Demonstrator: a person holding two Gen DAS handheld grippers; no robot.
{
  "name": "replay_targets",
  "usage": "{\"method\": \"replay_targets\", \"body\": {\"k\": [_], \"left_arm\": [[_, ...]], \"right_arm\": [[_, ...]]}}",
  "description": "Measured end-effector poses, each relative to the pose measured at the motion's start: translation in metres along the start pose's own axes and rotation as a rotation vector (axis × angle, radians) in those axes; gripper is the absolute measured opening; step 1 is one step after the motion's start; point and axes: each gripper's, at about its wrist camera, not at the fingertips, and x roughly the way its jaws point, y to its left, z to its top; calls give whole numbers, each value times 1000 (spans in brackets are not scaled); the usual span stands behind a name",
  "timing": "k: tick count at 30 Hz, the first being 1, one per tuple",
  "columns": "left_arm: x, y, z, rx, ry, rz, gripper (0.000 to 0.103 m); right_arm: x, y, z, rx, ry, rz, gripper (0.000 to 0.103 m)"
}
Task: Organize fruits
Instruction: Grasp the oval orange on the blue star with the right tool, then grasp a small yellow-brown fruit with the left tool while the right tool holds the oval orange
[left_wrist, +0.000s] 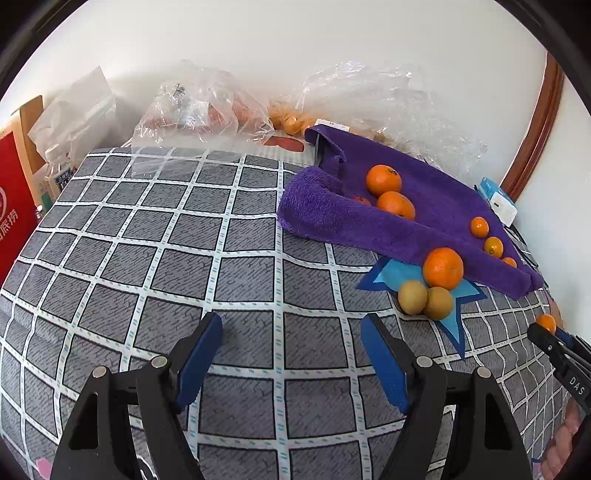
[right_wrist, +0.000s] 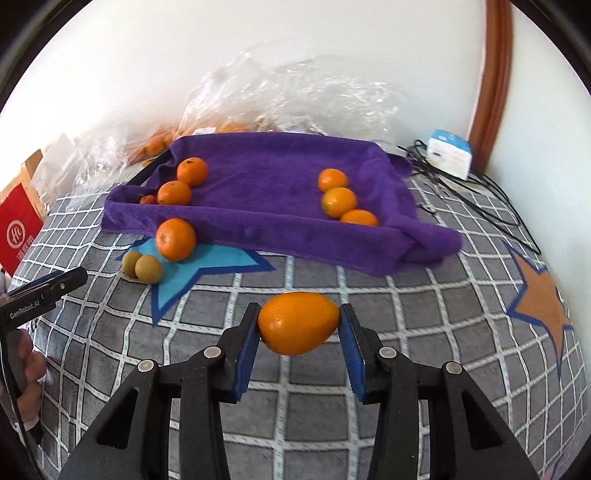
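Down at the bottom of the left wrist view, your left gripper (left_wrist: 291, 328) hangs spread wide over the checkered cloth (left_wrist: 147, 258), nothing between its blue pads. Over on the right of the frame, the purple towel (left_wrist: 424, 184) carries two oranges (left_wrist: 383, 180) near its middle and small ones along its right edge, and a big orange (left_wrist: 442, 268) sits on a blue star patch (left_wrist: 399, 275) touching two greenish-brown fruits (left_wrist: 412, 297).

Bottom centre of the right wrist view, your right gripper (right_wrist: 298, 325) is clamped on an oval orange fruit (right_wrist: 298, 322), pads pressing both its ends, above the cloth. Upper middle of the frame, the towel holds three oranges (right_wrist: 338, 201) lined up on the right.
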Motion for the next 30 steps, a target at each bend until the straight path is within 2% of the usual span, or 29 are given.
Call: {"method": "replay_targets", "body": {"k": [3, 9, 17, 23, 25, 30], "left_arm": [[-2, -6, -2, 2, 17, -10, 76], [-7, -27, 5, 80, 29, 28, 76], [1, -52, 11, 150, 43, 40, 76], [12, -71, 14, 198, 38, 61, 66], [18, -76, 14, 208, 57, 51, 57], [33, -86, 14, 221, 72, 49, 45]], "right_arm": [[-6, -13, -4, 28, -8, -9, 42], [-11, -31, -10, 67, -14, -7, 42], [-10, -43, -12, 89, -19, -11, 42], [-6, -47, -15, 103, -3, -1, 42], [-8, -46, -16, 104, -8, 3, 42], [-13, -40, -16, 89, -20, -2, 42]]}}
